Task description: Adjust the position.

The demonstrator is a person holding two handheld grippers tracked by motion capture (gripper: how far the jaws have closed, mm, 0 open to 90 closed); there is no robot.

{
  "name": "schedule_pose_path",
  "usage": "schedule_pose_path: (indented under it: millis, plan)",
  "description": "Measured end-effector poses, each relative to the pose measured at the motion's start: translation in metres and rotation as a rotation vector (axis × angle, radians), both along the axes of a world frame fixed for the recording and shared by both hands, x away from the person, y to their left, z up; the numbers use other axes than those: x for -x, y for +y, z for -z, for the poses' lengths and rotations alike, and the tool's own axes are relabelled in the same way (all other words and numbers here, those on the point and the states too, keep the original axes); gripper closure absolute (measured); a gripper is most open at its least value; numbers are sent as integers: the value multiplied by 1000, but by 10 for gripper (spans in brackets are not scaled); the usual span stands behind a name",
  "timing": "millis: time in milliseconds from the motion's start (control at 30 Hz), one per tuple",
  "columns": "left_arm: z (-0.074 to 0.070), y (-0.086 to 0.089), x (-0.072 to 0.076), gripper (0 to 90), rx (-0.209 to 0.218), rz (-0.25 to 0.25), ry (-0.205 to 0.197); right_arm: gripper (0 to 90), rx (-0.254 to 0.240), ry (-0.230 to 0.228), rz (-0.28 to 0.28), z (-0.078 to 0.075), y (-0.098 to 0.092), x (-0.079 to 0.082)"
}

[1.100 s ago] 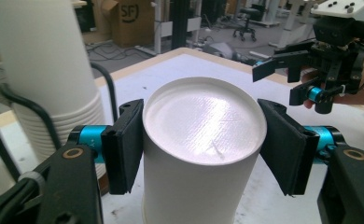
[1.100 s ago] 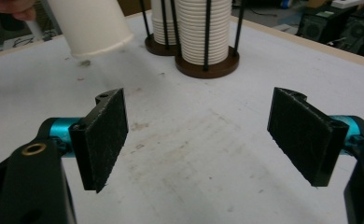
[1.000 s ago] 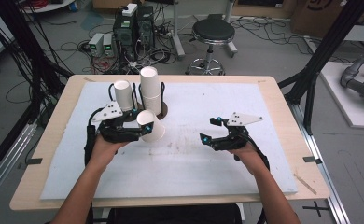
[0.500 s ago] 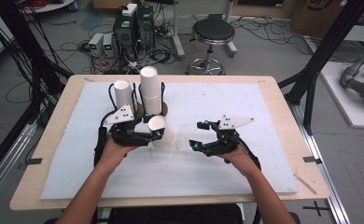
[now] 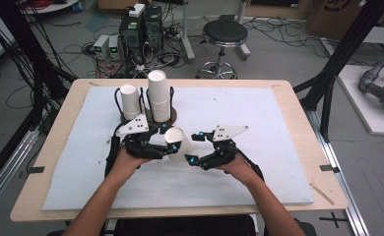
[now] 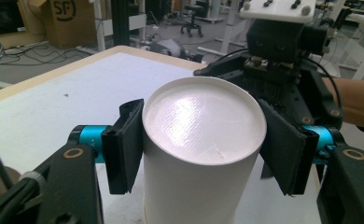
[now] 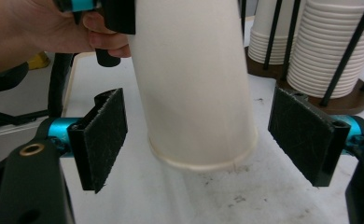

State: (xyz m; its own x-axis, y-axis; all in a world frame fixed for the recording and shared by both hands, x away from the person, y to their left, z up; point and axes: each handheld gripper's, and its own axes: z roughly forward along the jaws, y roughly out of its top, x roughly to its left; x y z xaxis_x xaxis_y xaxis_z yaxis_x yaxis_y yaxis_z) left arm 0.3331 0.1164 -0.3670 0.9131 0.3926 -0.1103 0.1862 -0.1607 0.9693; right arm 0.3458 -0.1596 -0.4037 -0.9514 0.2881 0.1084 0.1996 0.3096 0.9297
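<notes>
you are gripping the paper cup [image 5: 176, 142] in your left tongs [image 5: 164, 147] above the counter [image 5: 278, 123] (upside down); your right tongs [image 5: 195, 147] are gaping around it, needing to close next.

The right gripper [image 5: 196, 149] has moved in beside the paper cup [image 5: 177, 142], jaws now flanking it.

The high view looks forward and down over the table [image 5: 278, 147]. Each gripper view sits close, facing along its jaws; all three share the white cup [image 5: 178, 142].
</notes>
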Motion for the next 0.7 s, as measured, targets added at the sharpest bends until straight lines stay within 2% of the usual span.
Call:
schedule_pose_path:
  millis: [300, 333, 533, 633, 700]
  plan:
    - [3, -10, 2, 354, 9, 33, 10, 204, 15, 2, -17, 6, 15, 1]
    - [3, -10, 2, 354, 10, 35, 11, 264, 22, -5, -18, 6, 15, 1]
    - [4, -9, 0, 346, 32, 27, 35, 358, 49, -47, -39, 5, 14, 1]
    - [3, -8, 2, 299, -3, 7, -24, 363, 71, -54, -39, 4, 12, 0]
    - [2, -6, 1, 252, 8, 10, -20, 366, 68, -53, -42, 4, 11, 0]
